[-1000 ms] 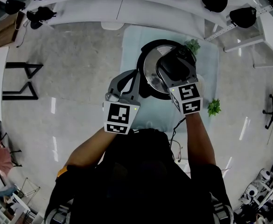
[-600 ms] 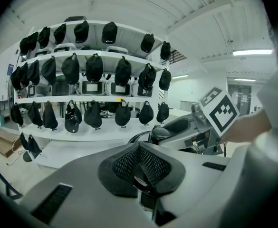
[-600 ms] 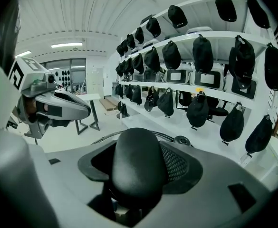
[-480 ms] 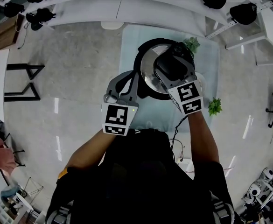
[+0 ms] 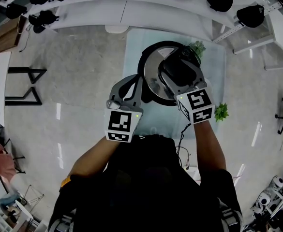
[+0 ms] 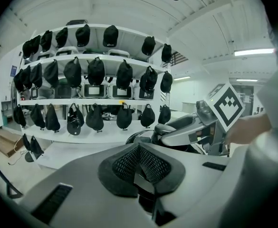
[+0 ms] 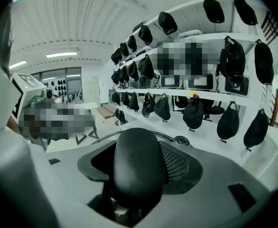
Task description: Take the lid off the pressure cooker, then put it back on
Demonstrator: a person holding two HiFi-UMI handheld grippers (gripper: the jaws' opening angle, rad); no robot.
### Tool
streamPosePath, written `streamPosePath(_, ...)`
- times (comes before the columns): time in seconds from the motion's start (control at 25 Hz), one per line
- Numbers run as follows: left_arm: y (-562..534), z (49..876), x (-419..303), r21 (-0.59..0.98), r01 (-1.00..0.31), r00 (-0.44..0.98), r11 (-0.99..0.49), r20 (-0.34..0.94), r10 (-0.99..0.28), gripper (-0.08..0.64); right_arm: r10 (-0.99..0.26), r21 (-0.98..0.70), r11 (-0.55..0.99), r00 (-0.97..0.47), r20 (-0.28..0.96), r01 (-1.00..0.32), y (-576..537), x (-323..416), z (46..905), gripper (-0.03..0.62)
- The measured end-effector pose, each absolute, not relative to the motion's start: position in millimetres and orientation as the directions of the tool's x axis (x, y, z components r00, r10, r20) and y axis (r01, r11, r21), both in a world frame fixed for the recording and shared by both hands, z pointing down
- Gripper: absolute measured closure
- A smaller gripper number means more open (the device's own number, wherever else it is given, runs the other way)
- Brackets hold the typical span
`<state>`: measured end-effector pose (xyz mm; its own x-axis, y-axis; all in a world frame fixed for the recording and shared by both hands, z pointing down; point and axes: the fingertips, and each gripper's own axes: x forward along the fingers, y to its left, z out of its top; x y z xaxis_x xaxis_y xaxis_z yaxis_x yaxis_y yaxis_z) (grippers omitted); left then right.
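Observation:
The pressure cooker (image 5: 151,93) stands on a pale blue table (image 5: 136,47), its shiny lid (image 5: 153,71) ringed in black. My right gripper (image 5: 179,64) lies across the lid's top and is shut on the black lid handle (image 7: 139,160), which fills the space between its pads. My left gripper (image 5: 138,88) is at the cooker's left side, lower than the lid. Its pads (image 6: 124,163) are pressed together on a thin dark piece, apparently the cooker's side handle (image 6: 144,180). From the left gripper view the cooker (image 6: 141,137) and the right gripper's body (image 6: 191,129) show just beyond.
Two small green plants (image 5: 198,47) (image 5: 222,111) stand on the table right of the cooker. A white curved shelf (image 5: 131,6) with several black caps runs behind the table. A black metal frame (image 5: 22,83) stands on the floor at the left.
The right gripper has turned a little on the lid handle, its marker cube swinging slightly right and down. The left gripper has stayed at the cooker's side.

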<state>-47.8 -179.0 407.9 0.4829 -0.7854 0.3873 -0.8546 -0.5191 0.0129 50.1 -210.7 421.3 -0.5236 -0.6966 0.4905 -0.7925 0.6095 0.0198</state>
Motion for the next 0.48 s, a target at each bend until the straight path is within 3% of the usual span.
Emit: streamPosePath(0.48, -150, 387, -46, 0.017, -0.802, 0.566, -0.597, 0.341, -0.751, 0.552, -0.798, 0.048, 0.453, -0.381, 0.466, -0.890, -161, 81, 393, 0.304)
